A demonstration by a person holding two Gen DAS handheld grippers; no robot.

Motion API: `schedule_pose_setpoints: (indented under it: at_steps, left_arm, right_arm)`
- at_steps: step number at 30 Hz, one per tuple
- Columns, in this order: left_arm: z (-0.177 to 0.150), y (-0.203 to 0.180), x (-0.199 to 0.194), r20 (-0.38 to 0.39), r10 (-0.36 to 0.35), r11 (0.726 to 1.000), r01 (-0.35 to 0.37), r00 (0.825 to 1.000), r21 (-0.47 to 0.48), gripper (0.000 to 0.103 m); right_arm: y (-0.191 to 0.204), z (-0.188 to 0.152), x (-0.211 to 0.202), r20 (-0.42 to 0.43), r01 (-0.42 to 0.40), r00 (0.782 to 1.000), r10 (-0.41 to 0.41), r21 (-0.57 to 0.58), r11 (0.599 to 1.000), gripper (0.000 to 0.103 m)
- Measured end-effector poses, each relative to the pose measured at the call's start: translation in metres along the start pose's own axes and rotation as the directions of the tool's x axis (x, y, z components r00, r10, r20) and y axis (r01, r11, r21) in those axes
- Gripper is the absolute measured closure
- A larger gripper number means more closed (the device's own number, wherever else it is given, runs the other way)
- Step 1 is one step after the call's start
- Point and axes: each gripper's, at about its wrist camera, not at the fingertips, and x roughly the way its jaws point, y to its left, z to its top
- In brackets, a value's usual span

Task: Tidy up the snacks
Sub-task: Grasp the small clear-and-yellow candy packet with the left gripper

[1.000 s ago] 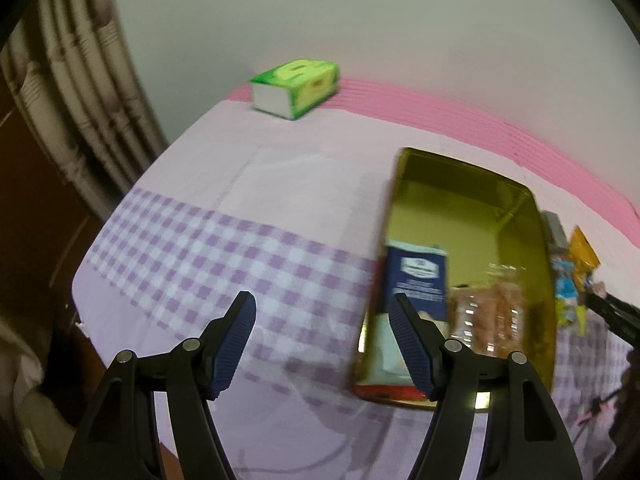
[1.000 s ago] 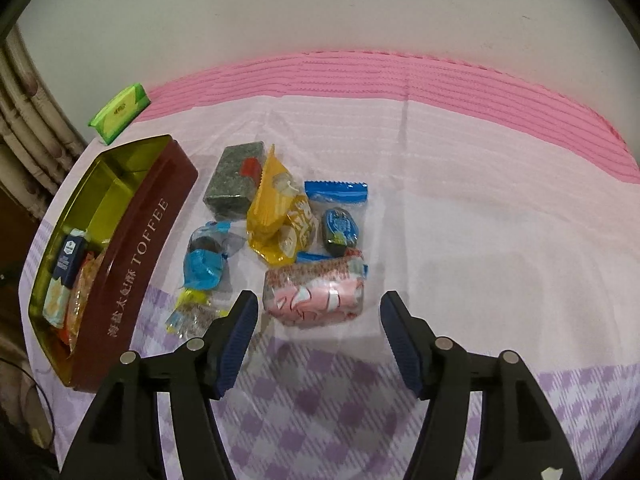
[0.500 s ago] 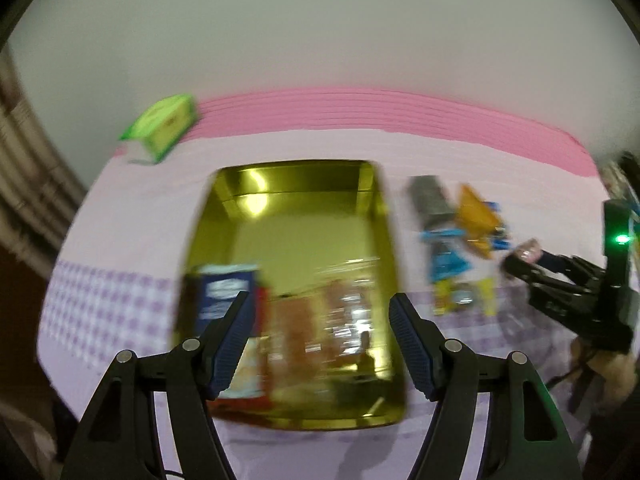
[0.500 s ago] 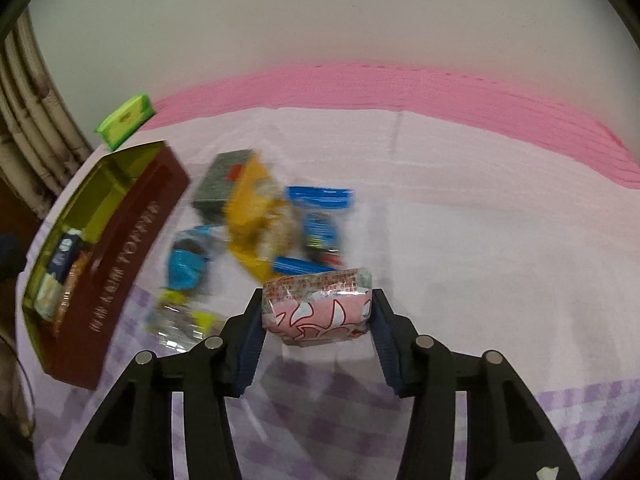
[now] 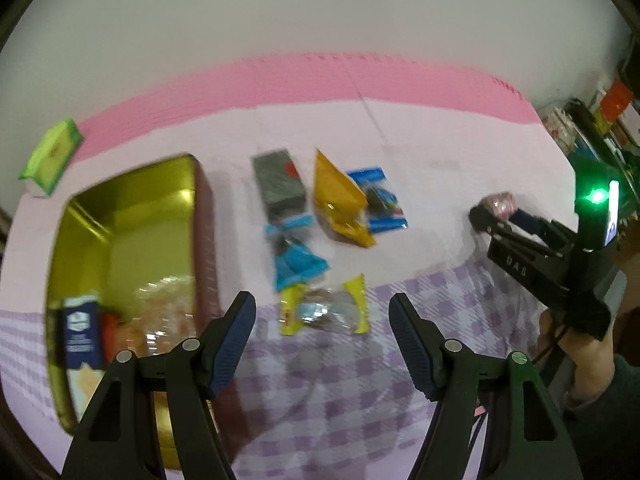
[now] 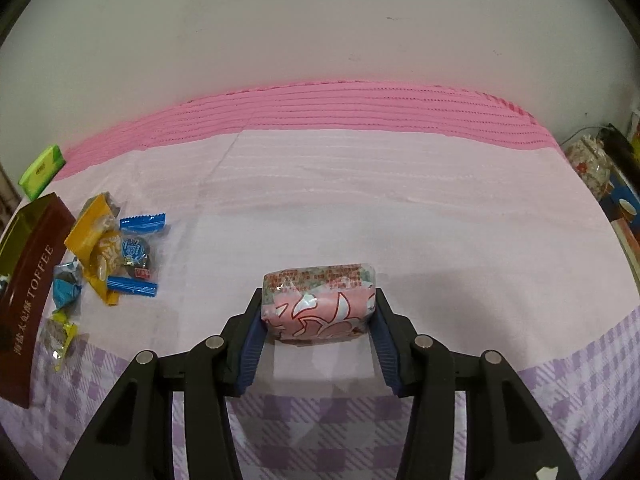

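The right gripper (image 6: 318,316) clamps a pink-and-white wrapped snack packet (image 6: 320,306) between its blue pads, above the pale pink tablecloth (image 6: 360,200) and well right of the loose snacks. The left gripper (image 5: 322,330) hangs empty, jaws apart, over a clear yellow-ended candy wrapper (image 5: 324,312), beside the maroon, gold-lined toffee tin (image 5: 132,248).

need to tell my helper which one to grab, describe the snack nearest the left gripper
Start at the gold toffee tin on the purple-checked cloth. Beside its near end, just ahead of the open left gripper, lies a clear wrapper with yellow ends; the others are blue, orange or dark.
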Motion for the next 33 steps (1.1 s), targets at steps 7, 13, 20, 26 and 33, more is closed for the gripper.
schedule_pose_setpoints:
  at_steps: [7, 13, 20, 26, 33]
  left_arm:
    - [0.003, -0.001, 0.023, -0.038, -0.001, 1.000, 0.000, 0.999, -0.017, 0.033]
    - [0.005, -0.001, 0.041, -0.072, 0.004, 1.000, -0.006, 0.997, -0.024, 0.037]
    - [0.006, -0.009, 0.056, -0.097, 0.012, 1.000, -0.013, 0.995, -0.004, 0.045]
    - [0.003, -0.011, 0.056, -0.085, 0.013, 1.000, -0.014, 0.996, -0.005, 0.058]
    - [0.003, -0.011, 0.051, -0.067, 0.016, 1.000, -0.016, 0.998, 0.006, 0.065]
  right_arm:
    - [-0.003, -0.005, -0.001, -0.001, -0.006, 1.000, 0.006, 0.002, 1.000, 0.055]
    - [-0.004, -0.006, 0.000, -0.002, -0.007, 1.000, 0.007, 0.002, 1.000, 0.053]
    - [-0.003, -0.005, 0.000, -0.002, -0.007, 1.000, 0.007, 0.002, 1.000, 0.053]
    - [-0.003, -0.005, 0.000, -0.002, -0.007, 1.000, 0.007, 0.002, 1.000, 0.052]
    - [-0.003, -0.005, -0.001, -0.002, -0.006, 1.000, 0.006, 0.003, 1.000, 0.052]
